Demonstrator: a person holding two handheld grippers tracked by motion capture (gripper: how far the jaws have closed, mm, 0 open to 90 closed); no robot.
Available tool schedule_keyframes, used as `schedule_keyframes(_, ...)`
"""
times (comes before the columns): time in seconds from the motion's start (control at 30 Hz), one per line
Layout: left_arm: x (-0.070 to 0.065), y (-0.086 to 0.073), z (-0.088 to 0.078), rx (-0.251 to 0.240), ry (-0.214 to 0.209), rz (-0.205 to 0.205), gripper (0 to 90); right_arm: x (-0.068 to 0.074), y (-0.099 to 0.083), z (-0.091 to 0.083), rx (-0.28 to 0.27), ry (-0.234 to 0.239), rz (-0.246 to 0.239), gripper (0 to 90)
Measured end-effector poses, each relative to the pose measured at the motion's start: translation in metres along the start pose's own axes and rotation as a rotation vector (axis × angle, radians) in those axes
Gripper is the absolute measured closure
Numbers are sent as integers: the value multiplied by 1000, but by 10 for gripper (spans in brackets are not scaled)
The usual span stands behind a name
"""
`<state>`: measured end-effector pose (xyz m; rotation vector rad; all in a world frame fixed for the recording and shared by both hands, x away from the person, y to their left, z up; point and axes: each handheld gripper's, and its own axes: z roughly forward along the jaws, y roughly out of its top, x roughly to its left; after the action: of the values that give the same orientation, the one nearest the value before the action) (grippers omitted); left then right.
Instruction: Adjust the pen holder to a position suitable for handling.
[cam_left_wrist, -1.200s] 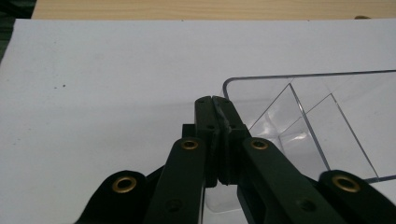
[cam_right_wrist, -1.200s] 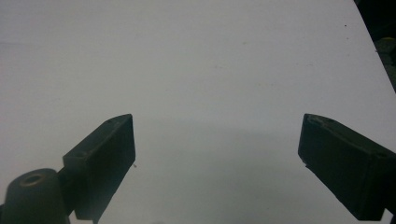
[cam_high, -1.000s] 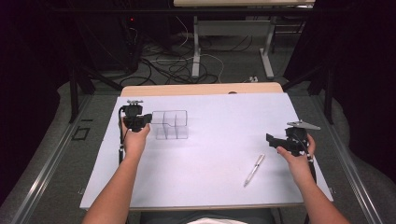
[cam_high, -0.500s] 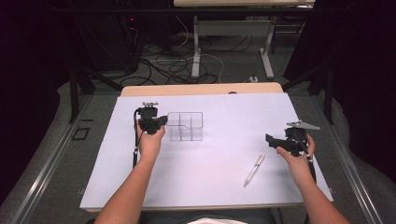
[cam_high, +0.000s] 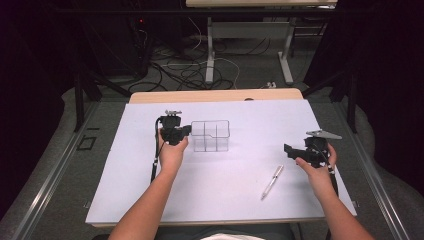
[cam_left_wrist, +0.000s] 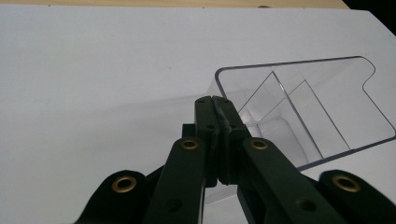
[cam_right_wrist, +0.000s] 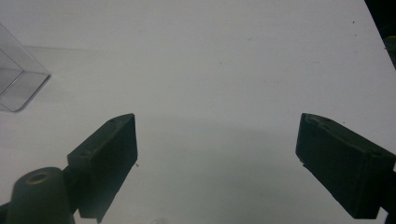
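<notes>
A clear plastic box (cam_high: 210, 135) with inner dividers stands on the white sheet, left of the middle. My left gripper (cam_high: 189, 130) is at its left wall, pointing right. In the left gripper view the jaws (cam_left_wrist: 215, 101) are pressed together on the thin left wall of the clear box (cam_left_wrist: 303, 107), so it is shut on that wall. My right gripper (cam_high: 289, 150) hovers at the right side of the sheet, pointing left. Its jaws (cam_right_wrist: 217, 140) stand wide open with nothing between them. A corner of the clear box (cam_right_wrist: 18, 84) shows far off to their left.
A white and silver pen (cam_high: 272, 181) lies on the sheet just left of and below my right hand. The white sheet (cam_high: 150, 200) covers most of the wooden table (cam_high: 215, 95). Beyond the table are floor cables and the legs of another desk.
My left hand has moved to the right across the sheet, and the clear box has slid right with it. The right hand and the pen have stayed put.
</notes>
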<state>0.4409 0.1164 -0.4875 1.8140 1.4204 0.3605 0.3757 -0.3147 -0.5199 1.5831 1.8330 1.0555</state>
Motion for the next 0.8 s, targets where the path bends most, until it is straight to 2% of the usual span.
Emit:
schedule_keyframes(0.43,-22,3,10,11,-23,33,900,0,-1,0,3,2,3,129)
schedule_keyframes(0.8,-22,3,9,9,-43,43,879,-1,-1,0,5,3,-6,139)
